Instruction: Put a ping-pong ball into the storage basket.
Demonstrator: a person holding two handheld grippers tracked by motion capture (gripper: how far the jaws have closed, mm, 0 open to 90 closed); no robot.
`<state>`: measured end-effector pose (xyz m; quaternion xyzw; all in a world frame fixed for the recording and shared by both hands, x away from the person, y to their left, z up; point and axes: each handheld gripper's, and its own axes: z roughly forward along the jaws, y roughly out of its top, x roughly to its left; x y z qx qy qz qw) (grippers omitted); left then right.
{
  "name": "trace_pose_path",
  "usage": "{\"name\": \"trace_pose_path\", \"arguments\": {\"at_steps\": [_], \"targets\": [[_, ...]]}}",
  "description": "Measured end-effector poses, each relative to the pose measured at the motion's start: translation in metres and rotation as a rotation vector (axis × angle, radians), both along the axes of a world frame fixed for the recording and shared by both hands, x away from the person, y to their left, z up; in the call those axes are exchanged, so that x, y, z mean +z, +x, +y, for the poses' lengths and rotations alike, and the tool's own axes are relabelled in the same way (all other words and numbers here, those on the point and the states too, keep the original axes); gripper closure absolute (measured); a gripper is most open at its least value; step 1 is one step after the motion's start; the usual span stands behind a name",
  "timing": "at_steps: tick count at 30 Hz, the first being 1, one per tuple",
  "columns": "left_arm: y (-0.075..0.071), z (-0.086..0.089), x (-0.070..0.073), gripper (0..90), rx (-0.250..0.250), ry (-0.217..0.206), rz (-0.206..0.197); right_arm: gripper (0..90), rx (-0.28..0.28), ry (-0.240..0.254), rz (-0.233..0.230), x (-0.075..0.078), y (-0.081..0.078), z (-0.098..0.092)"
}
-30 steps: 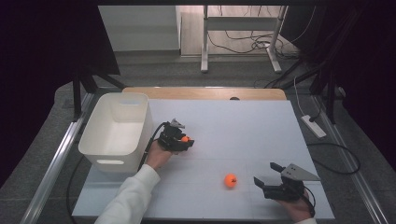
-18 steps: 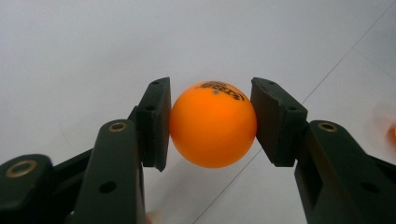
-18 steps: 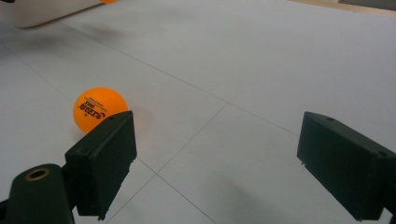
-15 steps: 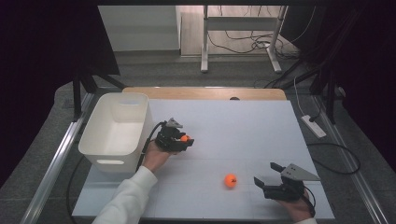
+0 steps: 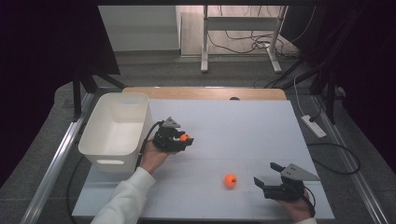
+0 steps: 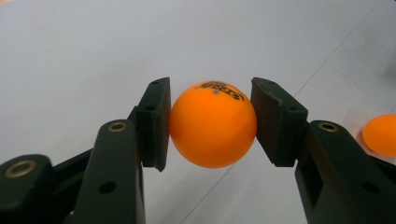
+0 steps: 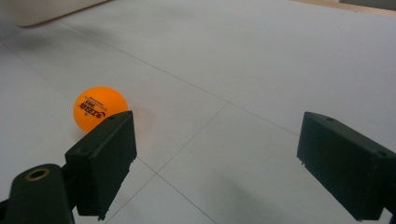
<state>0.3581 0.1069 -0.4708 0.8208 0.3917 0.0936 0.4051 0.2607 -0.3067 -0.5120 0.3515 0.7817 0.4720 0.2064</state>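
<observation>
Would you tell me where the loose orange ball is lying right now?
In the high view the loose orange ball lies on the white table near its front edge, just left of the open right gripper and apart from it.

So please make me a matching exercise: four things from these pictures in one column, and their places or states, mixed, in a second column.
1. left hand-held gripper
2. right hand-held gripper
3. loose orange ball
4. white bin

a. lying on the white table
b. jaws apart, nothing between
c. standing at the table's left edge
d. closed on an orange ball

Pairs: 1-d, 2-b, 3-a, 4-c
</observation>
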Motion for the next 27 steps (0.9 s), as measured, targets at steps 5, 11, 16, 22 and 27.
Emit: {"name": "trace_pose_path", "arguments": {"at_steps": [5,11,16,22,27], "targets": [[-0.006,-0.002,0.006,50.6,-0.015,-0.016,-0.018,11.7,0.0,0.001,-0.001,0.0,0.0,0.0],[-0.01,-0.003,0.011,50.6,-0.023,-0.026,-0.034,11.7,-0.001,0.001,-0.002,0.0,0.0,0.0],[-0.012,-0.001,0.016,50.7,-0.028,-0.044,-0.04,11.7,-0.002,0.001,-0.001,0.0,0.0,0.0],[-0.014,0.001,0.023,50.7,-0.028,-0.058,-0.051,11.7,-0.002,0.004,-0.003,0.001,0.0,0.0],[-0.016,0.003,0.028,50.7,-0.028,-0.061,-0.065,11.7,-0.005,0.003,-0.003,0.001,0.0,0.0]]}}
